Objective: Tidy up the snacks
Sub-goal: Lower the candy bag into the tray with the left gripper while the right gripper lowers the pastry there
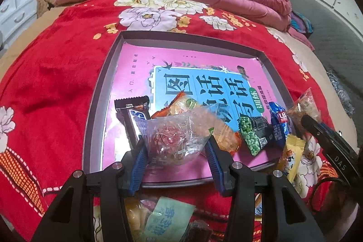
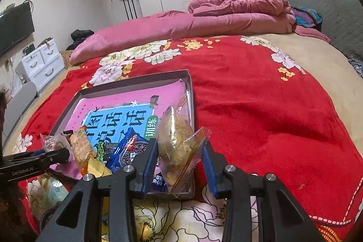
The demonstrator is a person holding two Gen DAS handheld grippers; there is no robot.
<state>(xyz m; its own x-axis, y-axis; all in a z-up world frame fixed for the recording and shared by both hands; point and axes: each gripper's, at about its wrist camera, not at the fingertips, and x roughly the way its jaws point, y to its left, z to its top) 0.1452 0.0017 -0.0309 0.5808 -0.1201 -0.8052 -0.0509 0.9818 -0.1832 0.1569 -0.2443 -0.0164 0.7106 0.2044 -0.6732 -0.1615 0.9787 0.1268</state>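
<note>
A grey shallow tray lined with a pink and blue book cover lies on the red floral blanket. My left gripper is shut on a clear packet of red snack, held over the tray's near edge. My right gripper is shut on a clear packet of brown snack at the tray's near right corner. In the left wrist view, the right gripper comes in from the right with that packet. A brown chocolate bar, an orange packet, a green pea packet and a blue packet lie in the tray.
A yellow packet leans at the tray's near right corner. More loose snacks lie on the blanket in front of the tray. A pink quilt is heaped at the far side, with a grey headboard to the right and white drawers to the left.
</note>
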